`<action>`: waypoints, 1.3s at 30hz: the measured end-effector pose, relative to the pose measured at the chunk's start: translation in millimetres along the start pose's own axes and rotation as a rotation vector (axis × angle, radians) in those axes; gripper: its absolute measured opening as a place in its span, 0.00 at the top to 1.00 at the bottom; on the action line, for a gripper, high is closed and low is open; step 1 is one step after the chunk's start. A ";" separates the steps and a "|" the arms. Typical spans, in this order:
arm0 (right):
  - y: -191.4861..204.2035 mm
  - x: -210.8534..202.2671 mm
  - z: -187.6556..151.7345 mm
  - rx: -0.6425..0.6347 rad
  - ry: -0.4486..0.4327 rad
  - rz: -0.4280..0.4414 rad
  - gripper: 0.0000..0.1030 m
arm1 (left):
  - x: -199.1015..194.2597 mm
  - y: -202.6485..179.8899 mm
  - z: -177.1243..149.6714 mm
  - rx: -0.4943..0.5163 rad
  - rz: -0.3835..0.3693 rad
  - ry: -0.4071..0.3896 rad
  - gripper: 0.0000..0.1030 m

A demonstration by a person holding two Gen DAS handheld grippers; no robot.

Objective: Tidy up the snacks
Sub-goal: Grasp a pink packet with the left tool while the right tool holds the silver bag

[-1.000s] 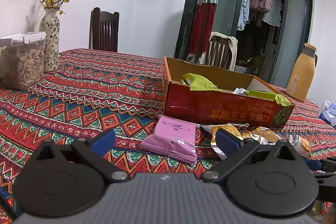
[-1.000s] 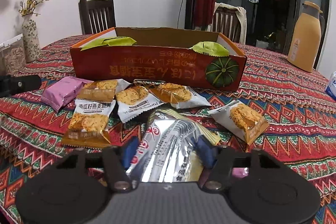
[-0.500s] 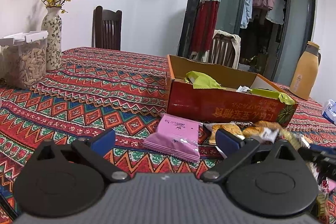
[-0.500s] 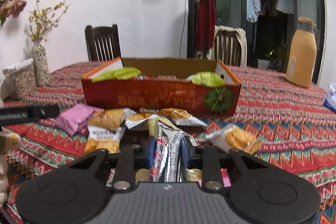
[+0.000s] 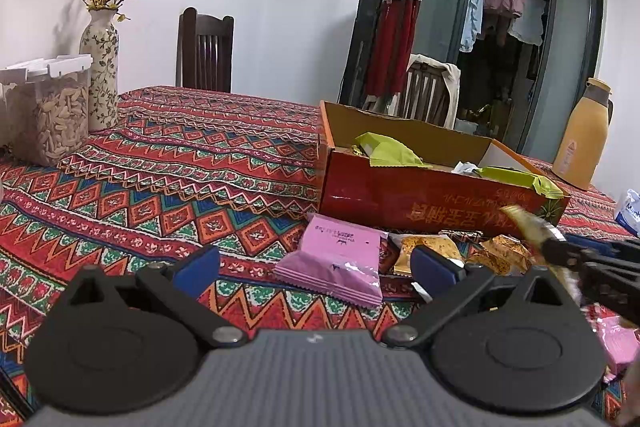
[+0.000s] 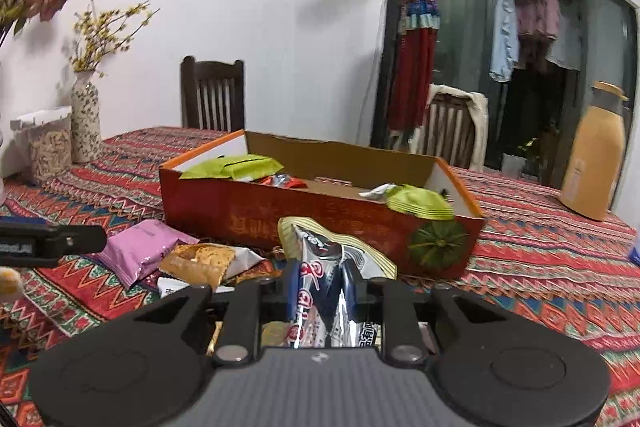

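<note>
Pinching silver packet (image 6: 320,267) | right gripper (image 6: 320,287) | box rim (image 6: 320,197) ahead, seemingly clear

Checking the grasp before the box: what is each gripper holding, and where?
Right gripper: silver snack packet, pinched across its lower middle. Left gripper: open, holding nothing.

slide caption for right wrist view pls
Right gripper shut on a silver snack packet, lifted before the red cardboard box.
</note>
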State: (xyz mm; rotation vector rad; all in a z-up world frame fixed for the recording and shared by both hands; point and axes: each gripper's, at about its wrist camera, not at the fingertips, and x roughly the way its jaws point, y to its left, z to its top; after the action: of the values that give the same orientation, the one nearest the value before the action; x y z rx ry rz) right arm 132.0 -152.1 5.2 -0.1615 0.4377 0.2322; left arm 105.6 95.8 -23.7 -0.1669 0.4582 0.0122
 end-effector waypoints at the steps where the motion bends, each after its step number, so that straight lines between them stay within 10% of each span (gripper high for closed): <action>1: -0.3 4.9 0.3 0.008 0.012 0.004 0.77 | 0.5 0.1 -0.2 -0.001 -0.001 0.001 0.00; 3: -2.2 13.3 -0.8 0.049 0.039 0.010 0.73 | 1.1 0.6 -0.2 -0.005 -0.003 0.004 0.00; 7: -2.4 10.1 -4.5 0.061 0.043 -0.026 0.25 | 1.4 2.0 -0.3 -0.014 -0.010 0.008 0.00; 11: -7.1 2.0 -8.6 0.086 0.087 -0.046 0.23 | 1.3 3.4 -0.4 -0.020 -0.016 0.006 0.00; 18: -15.3 21.3 -17.6 0.151 0.194 -0.005 0.24 | 1.3 3.9 -0.8 -0.022 -0.010 0.005 0.00; 26: -18.9 15.0 -18.7 0.172 0.183 0.073 0.68 | 3.1 2.0 -0.5 -0.017 0.007 0.011 0.00; 39: -50.9 -9.5 0.9 0.186 -0.009 0.021 0.69 | 1.3 -11.3 3.7 0.082 0.066 0.028 0.00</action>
State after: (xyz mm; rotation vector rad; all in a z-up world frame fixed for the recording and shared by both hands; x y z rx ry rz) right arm 137.1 -202.6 15.5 0.0268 0.4499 0.2115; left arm 108.9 85.2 -19.2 -0.0718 0.4910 0.0563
